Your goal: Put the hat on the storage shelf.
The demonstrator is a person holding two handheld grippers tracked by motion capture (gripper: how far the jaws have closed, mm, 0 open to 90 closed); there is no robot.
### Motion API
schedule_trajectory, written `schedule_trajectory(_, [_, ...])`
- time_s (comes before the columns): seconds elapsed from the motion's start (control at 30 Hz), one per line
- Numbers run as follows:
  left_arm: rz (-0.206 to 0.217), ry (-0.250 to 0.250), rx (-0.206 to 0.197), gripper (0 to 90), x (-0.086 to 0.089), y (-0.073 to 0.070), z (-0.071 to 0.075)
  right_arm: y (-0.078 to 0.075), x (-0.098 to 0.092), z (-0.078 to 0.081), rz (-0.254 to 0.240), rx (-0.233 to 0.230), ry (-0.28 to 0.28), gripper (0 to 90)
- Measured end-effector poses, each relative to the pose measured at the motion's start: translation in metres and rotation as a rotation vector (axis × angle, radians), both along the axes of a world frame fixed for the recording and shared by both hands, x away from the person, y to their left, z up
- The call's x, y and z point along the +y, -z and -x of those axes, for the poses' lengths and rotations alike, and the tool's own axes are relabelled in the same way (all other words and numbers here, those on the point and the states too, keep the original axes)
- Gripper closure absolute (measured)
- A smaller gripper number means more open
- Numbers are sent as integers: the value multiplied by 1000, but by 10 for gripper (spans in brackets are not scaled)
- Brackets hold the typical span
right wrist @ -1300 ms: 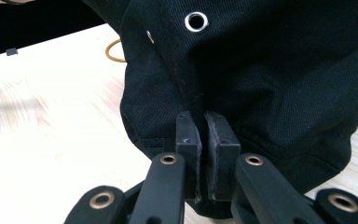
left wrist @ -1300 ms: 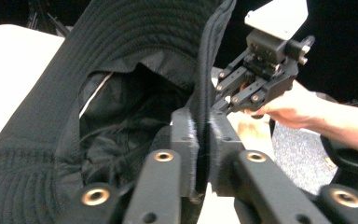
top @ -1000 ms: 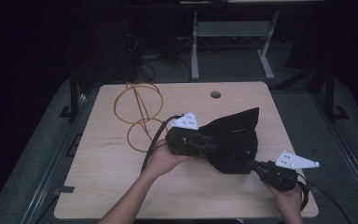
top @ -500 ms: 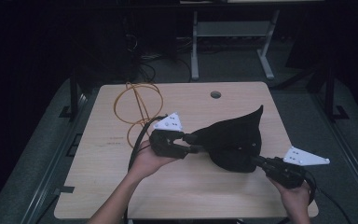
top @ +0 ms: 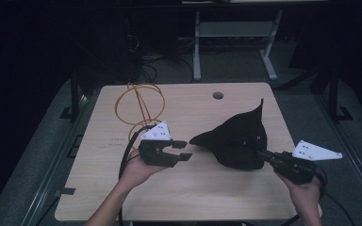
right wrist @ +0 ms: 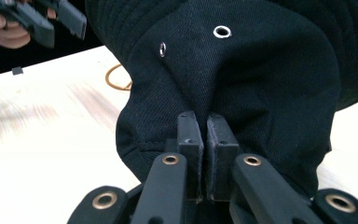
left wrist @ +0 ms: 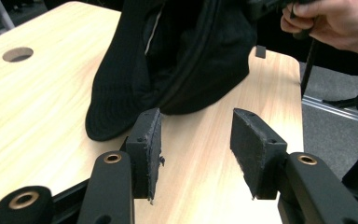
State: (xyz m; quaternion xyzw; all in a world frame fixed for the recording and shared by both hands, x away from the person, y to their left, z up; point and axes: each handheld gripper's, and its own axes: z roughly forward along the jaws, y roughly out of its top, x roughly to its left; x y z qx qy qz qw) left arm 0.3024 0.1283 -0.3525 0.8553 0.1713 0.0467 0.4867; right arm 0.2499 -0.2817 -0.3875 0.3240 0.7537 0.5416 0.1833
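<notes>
A black bucket hat (top: pixel 238 141) lies on the right half of the wooden table (top: pixel 207 193), its brim tip pointing left. My right gripper (top: pixel 260 153) is shut on a pinch of its crown fabric; in the right gripper view the pads (right wrist: pixel 193 140) press together on the black cloth (right wrist: pixel 261 79) below two metal eyelets. My left gripper (top: pixel 185 149) is held just left of the brim tip, apart from it. Its jaws have just been opening. Nothing is between its pads (left wrist: pixel 256 149), and the hat (left wrist: pixel 168 60) lies beyond them.
A coiled orange cable (top: pixel 139 106) lies at the table's far left, with a round hole (top: pixel 218 95) at the far edge. Black cables trail from both grippers. The floor and a metal stand (top: pixel 235 33) lie beyond the table.
My left gripper has let go of the hat and drawn away to the left, jaws now apart. The right gripper has risen slightly with the hat's crown in it.
</notes>
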Motion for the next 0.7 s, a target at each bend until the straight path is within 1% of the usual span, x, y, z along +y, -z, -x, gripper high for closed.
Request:
schedule_trajectory(0.1, [1,-7,-13,513,6,6,5,-8,1,-3,9,-13,-6,860])
schedule_trajectory(0.17, [1,-13,-14,502,7,8,6,-10,1,-3,12,-13,-7,860])
schedule_trajectory(0.2, [-3,-15,-15,494,10,10,8,-15,2,-4,14,-21,-10,860])
schedule_trajectory(0.37, [-9,-37,-21,480,21,23,16,-26,3,-6,9,-36,-17,862])
schedule_trajectory(0.47, [-5,-45,-18,478,26,27,18,-34,4,-8,10,-45,-20,863])
schedule_trajectory(0.5, [-12,-50,-20,478,28,28,19,-34,4,-8,10,-45,-20,863])
schedule_trajectory(0.6, [-9,-70,-26,437,34,37,24,-44,6,-10,14,-61,-24,863])
schedule_trajectory(0.67, [-9,-73,-26,426,36,39,25,-46,6,-11,12,-66,-25,863])
schedule_trajectory(0.7, [-1,-76,-22,423,38,41,26,-49,6,-12,12,-69,-26,863])
